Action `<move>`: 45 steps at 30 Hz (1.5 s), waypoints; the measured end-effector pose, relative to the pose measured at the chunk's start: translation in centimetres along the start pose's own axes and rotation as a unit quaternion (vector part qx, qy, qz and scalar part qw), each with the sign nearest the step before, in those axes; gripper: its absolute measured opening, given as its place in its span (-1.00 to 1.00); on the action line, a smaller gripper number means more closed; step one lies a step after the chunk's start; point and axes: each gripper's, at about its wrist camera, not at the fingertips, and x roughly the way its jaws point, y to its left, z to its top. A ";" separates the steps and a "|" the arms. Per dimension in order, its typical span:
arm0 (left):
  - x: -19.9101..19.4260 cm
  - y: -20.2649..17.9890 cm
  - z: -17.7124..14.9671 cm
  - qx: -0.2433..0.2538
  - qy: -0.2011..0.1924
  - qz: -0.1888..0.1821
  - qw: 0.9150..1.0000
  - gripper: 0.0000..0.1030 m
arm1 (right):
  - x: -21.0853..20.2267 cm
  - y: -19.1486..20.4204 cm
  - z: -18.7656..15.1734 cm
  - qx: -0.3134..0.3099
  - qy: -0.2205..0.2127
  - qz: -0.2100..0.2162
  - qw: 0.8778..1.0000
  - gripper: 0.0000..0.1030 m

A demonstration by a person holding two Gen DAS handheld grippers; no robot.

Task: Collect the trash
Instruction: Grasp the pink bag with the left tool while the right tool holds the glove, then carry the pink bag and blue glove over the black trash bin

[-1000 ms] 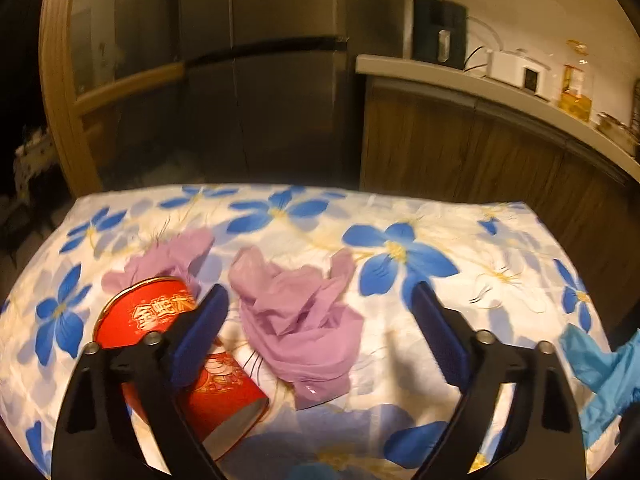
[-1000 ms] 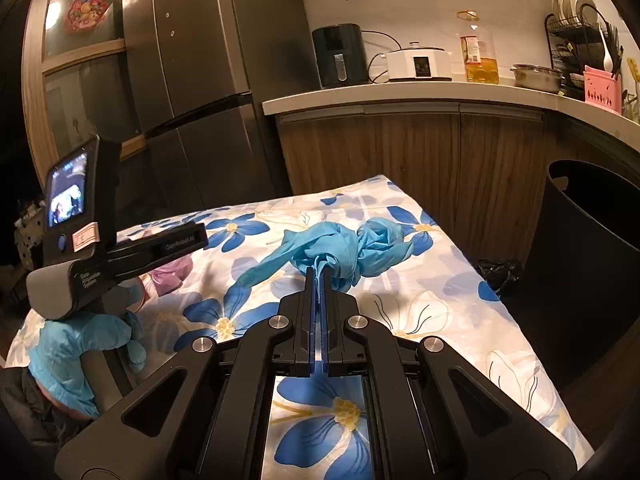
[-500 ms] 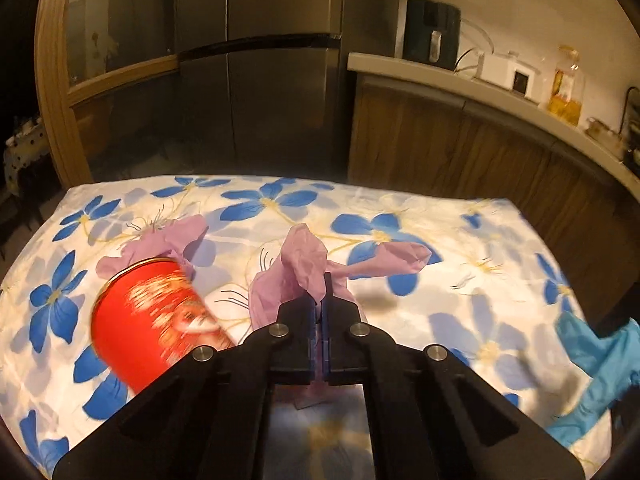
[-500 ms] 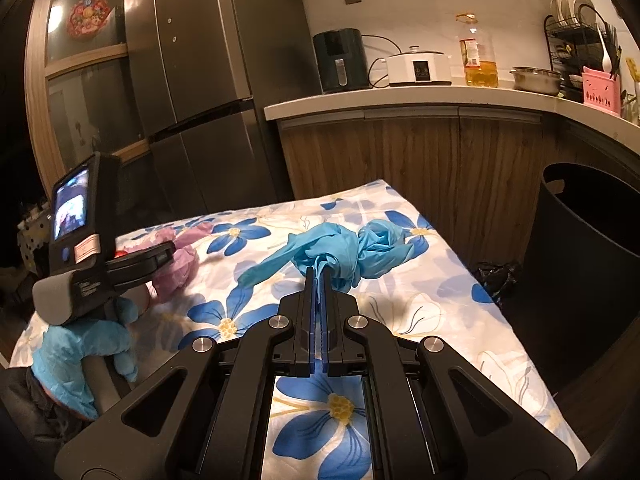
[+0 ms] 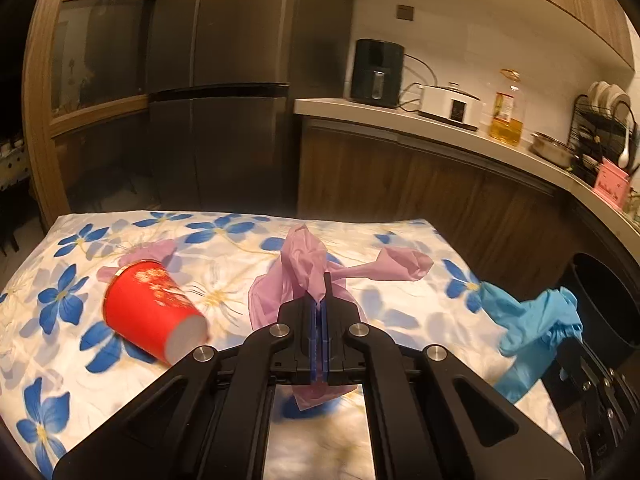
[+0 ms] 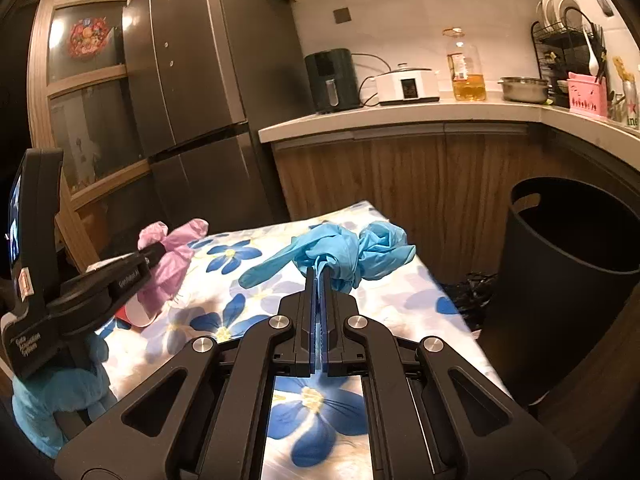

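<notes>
A black trash bin stands on the floor just off the right end of a tabletop covered in a white cloth with blue flowers; its inside is too dark to tell what it holds. A red paper cup lies on its side on the cloth, mouth turned away, and what is in it cannot be seen. The left claw is closed tight on a crumpled purple glove, which hangs from its tips lifted clear of the cloth, one finger sticking out to the right. A second purple glove lies flat just behind the cup. The right claw is also closed, pinching a bunched blue glove held above the tabletop's right edge, near the bin. A hand in a blue glove grips the left tool's handle. Compared with a second ago, the left claw, then spread wide over the purple glove lying on the cloth, has snapped shut on it and raised it. The cup, then partly under the left finger, now lies apart to the left. The right claw keeps the same grip and has risen a little.
</notes>
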 end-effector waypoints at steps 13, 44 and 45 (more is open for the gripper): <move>-2.3 -10.0 -0.5 0.057 -0.010 -0.071 0.996 -0.99 | -4.5 -7.0 2.0 0.020 -0.043 -0.055 0.997 -0.98; -0.8 -28.6 -1.3 0.134 -0.011 -0.239 0.962 -0.98 | -8.1 -23.1 5.2 0.048 -0.085 -0.157 0.983 -0.97; -0.7 -28.8 -1.2 0.135 -0.010 -0.242 0.961 -0.98 | -7.9 -23.2 5.2 0.048 -0.083 -0.155 0.983 -0.97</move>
